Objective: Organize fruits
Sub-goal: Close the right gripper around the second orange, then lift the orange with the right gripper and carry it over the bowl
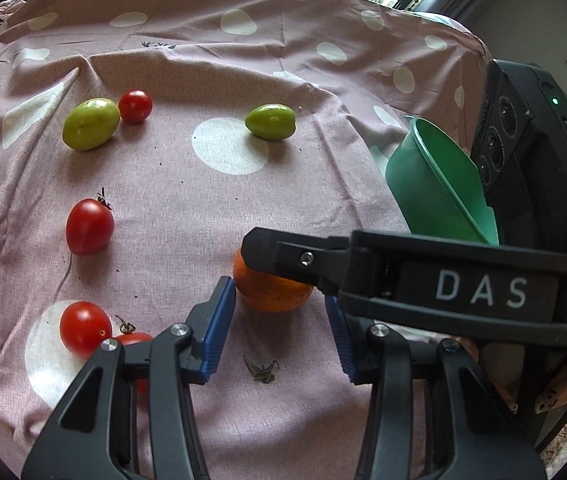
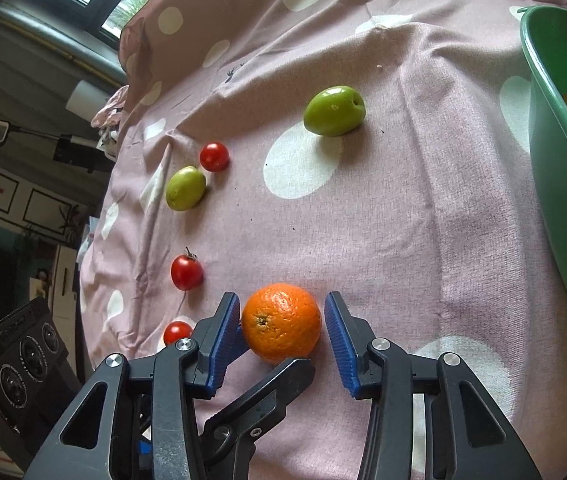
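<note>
Orange [image 2: 281, 323] was seen on the dotted cloth [image 2: 423, 220], bracketed by the right gripper [image 2: 282, 330]; its jaws stood apart, the nine o'clock pad touching or nearly so, the three o'clock pad clear of the peel. The left gripper [image 1: 279, 330], jaws apart and empty, was crowded against the same fruit. A collision between grippers was judged likely, or a nudged orange rolling away from the green bowl [image 2: 555, 184] at three o'clock.
</note>
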The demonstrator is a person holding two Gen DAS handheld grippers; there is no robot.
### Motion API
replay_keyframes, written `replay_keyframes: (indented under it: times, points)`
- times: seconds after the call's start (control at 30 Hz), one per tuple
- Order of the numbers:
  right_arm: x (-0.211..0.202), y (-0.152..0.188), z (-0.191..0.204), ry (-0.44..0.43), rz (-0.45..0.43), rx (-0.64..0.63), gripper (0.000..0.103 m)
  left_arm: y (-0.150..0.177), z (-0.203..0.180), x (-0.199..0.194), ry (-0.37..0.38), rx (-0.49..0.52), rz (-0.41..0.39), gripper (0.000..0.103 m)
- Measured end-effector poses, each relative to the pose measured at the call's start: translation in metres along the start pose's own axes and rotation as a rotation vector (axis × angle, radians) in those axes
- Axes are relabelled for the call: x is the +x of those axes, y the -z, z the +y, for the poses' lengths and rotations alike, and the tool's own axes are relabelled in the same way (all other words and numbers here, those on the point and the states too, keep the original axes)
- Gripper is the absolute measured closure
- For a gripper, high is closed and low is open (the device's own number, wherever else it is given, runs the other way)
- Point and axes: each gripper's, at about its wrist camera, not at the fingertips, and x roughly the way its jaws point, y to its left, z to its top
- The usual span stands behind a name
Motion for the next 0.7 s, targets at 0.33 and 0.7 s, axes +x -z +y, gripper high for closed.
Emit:
replay_keyframes:
  times: [0.33, 0.7]
  points:
    - [-0.001, 0.002, 0.006, 0.019, -0.01, -0.029, 0.059, -0.001, -0.001, -0.005, -0.012, 0.009, -0.024, 0.063]
    - [-0.047, 0.007, 0.03, 0.005, -0.139, -0.125, 0.059, -0.009, -0.032, -0.047, -0.024, 0.079, -0.161, 0.063]
